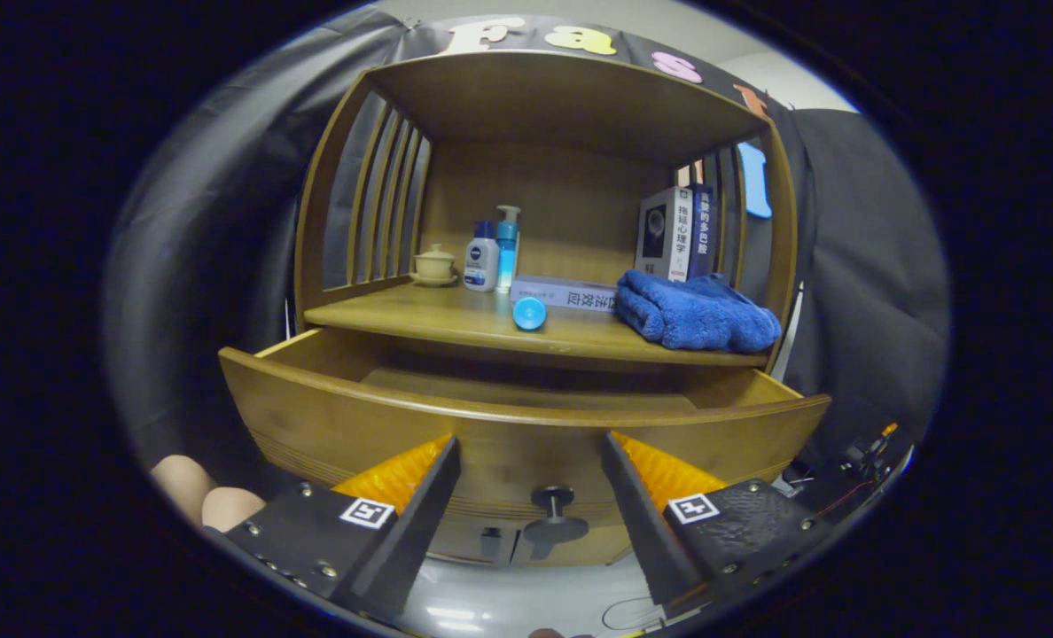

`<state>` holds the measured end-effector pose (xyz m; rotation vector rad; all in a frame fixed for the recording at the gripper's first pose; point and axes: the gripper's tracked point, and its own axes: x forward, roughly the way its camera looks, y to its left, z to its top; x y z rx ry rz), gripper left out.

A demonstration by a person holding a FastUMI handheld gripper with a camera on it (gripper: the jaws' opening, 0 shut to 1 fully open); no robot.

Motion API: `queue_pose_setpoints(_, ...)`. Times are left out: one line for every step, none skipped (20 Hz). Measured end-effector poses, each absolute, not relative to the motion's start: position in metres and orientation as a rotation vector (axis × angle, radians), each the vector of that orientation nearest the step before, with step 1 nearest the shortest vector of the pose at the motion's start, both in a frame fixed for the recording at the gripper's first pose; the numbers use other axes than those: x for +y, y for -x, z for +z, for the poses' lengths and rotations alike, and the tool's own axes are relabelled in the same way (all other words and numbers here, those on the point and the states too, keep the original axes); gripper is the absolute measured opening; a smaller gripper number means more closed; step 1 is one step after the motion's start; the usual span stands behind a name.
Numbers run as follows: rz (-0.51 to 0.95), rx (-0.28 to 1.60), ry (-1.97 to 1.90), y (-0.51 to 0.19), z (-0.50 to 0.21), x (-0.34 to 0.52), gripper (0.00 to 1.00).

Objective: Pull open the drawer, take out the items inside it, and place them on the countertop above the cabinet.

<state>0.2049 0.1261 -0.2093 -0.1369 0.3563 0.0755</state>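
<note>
We saw the claw [531, 461] released, its fingers spread apart in front of the drawer [518, 425], which stood pulled open below the bench [456, 319]; its dark knob [551, 499] sat between the fingers, untouched. On the bench lay a blue towel [695, 312], a small blue ball [529, 313], a flat book [564, 292], a white bottle [481, 262] with a blue brand mark too small to make out, a blue pump bottle [507, 248] and a lidded cup [434, 264]. Upright books [675, 232] carried Chinese spine titles.

Black cloth wall [225, 221] hangs behind a wooden cabinet [456, 177] with slatted sides; pale shiny floor [526, 602] at 6 o'clock.
</note>
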Motion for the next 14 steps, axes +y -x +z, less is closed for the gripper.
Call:
queue_pose_setpoints(0.076,0.352,0.151,-0.209,-0.211,0.127,0.97)
queue_pose_setpoints(0.078,0.351,0.167,-0.211,-0.211,0.127,0.97)
queue_pose_setpoints(0.079,0.347,0.178,-0.211,-0.211,0.127,0.97)
queue_pose_setpoints(0.078,0.348,0.182,-0.212,-0.211,0.127,0.97)
queue_pose_setpoints(0.077,0.349,0.182,-0.216,-0.212,0.128,0.97)
queue_pose_setpoints(0.074,0.351,0.178,-0.219,-0.213,0.129,0.97)
queue_pose_setpoints(0.067,0.355,0.174,-0.224,-0.214,0.131,0.97)
queue_pose_setpoints(0.061,0.355,0.176,-0.229,-0.214,0.132,0.97)
queue_pose_setpoints(0.057,0.355,0.18,-0.235,-0.215,0.134,0.97)
queue_pose_setpoints(0.054,0.35,0.179,-0.238,-0.216,0.135,0.97)
queue_pose_setpoints(0.051,0.349,0.181,-0.241,-0.215,0.137,0.97)
queue_pose_setpoints(0.051,0.347,0.179,-0.253,-0.218,0.138,0.97)
queue_pose_setpoints(0.051,0.35,0.172,-0.258,-0.219,0.139,0.97)
queue_pose_setpoints(0.052,0.352,0.163,-0.263,-0.221,0.14,0.97)
